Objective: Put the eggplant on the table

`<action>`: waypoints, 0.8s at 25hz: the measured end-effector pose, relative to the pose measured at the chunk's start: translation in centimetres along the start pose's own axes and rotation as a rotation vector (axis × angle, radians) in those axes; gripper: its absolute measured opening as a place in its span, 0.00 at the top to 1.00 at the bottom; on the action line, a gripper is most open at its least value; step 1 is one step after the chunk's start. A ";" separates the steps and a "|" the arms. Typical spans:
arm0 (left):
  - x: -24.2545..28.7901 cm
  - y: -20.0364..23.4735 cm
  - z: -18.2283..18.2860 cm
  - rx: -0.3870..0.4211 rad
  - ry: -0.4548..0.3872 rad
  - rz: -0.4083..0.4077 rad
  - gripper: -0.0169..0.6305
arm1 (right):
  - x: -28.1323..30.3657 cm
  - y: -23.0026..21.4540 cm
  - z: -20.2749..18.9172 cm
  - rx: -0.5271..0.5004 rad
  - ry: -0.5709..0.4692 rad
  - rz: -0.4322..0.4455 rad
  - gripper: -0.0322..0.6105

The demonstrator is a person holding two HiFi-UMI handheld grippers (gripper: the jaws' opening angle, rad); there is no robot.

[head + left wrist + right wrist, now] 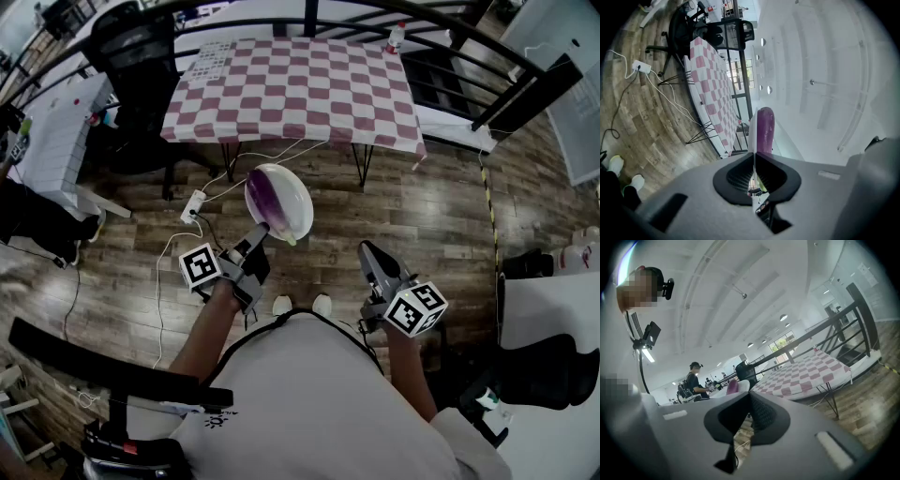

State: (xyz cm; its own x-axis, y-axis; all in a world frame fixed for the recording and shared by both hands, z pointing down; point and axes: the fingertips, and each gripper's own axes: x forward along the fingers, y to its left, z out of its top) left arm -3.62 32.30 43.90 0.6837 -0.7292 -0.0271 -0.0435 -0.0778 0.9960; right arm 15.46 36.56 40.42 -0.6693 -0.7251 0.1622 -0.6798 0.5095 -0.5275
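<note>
Wood floor; checkered desk (pixel 291 84) at twelve o'clock, well apart. Left gripper (pixel 262 232) fingers pinch the plate (pixel 300 211) bearing the eggplant (pixel 265 197); right gripper (pixel 367 251) fingers pressed together, empty. Carrying now, I reckon; next, I approach and lower.

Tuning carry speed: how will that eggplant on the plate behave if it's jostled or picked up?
Probably apt to roll or slide: the eggplant lies loose on a smooth white plate that the left gripper pinches only at the rim. Its skin looks smooth, so it is likely slippery between jaws. Its rounded, elongated body suggests it is stiff, not floppy.
</note>
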 end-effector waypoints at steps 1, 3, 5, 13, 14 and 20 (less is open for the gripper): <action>0.0 -0.1 0.0 0.001 -0.002 0.001 0.94 | 0.0 0.0 0.1 -0.004 0.003 0.004 0.94; 0.0 -0.4 -0.1 0.003 -0.005 0.003 0.94 | 0.0 0.0 0.4 -0.011 0.007 0.010 0.94; 0.0 -0.5 -0.3 0.003 -0.006 0.003 0.94 | 0.0 0.0 0.5 -0.015 0.008 0.015 0.94; -0.3 -0.1 -0.8 -0.004 -0.015 0.002 0.94 | -0.3 -0.1 -0.2 -0.010 0.005 0.026 0.94; -0.3 -0.1 -0.9 -0.006 -0.015 0.001 0.94 | -0.4 -0.1 -0.4 -0.008 0.004 0.023 0.94; -1.0 0.2 -0.9 -0.011 -0.024 -0.001 0.94 | -0.6 -0.4 -0.5 0.062 -0.040 0.012 0.94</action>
State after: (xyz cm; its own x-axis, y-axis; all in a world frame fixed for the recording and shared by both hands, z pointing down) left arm -3.64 33.58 44.20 0.6660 -0.7454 -0.0297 -0.0346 -0.0706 0.9969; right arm 16.01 37.01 40.94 -0.6642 -0.7374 0.1226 -0.6510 0.4899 -0.5798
